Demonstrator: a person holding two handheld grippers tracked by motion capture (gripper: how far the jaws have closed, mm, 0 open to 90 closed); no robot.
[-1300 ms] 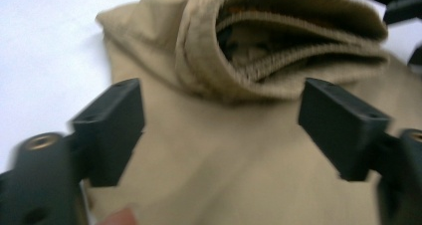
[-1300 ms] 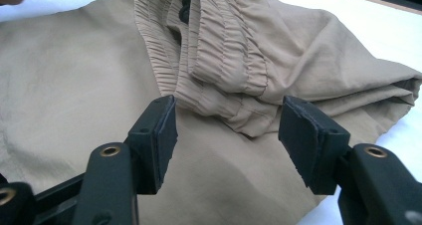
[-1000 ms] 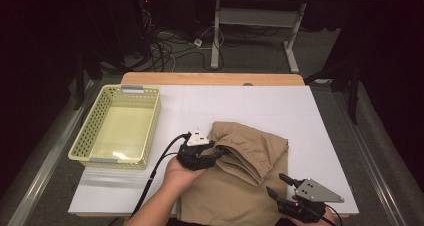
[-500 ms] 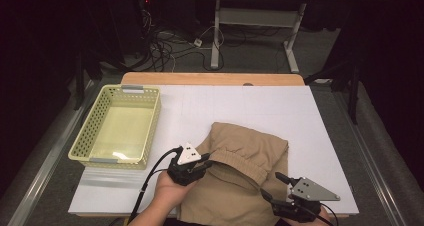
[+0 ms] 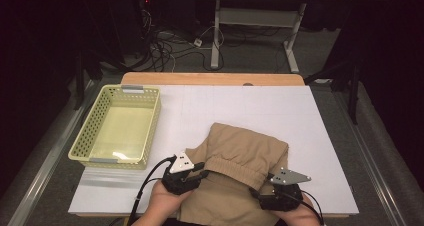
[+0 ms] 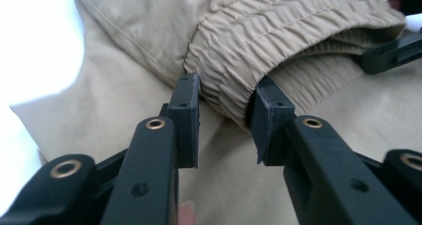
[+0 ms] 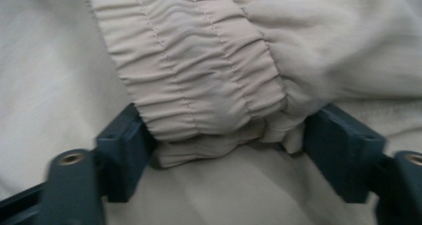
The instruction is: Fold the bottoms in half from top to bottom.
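Khaki trousers (image 5: 235,161), folded into a rumpled bundle, lay on the white sheet of the bench (image 5: 250,106) toward its 6 o'clock edge. Their gathered elastic waistband (image 5: 240,170) ran across the bundle's near side, stitched in parallel rows and puckered along its length. At 9 o'clock from the trousers stood a pale yellow mesh basket (image 5: 85,136), well apart from the cloth. The left gripper (image 5: 197,175) met the waistband's left end; in the left gripper view its jaws, which had just been opening, stood partly apart with the band's fold (image 6: 224,90) between the pads (image 6: 185,110), one pad touching the cloth, a full clamp not certain. The right gripper (image 5: 260,190) met the band's right end; in the right gripper view its wide-set jaws bracketed the bunched band (image 7: 209,110), both pads against it. Cables lay on the floor at 12 o'clock, beyond the bench.
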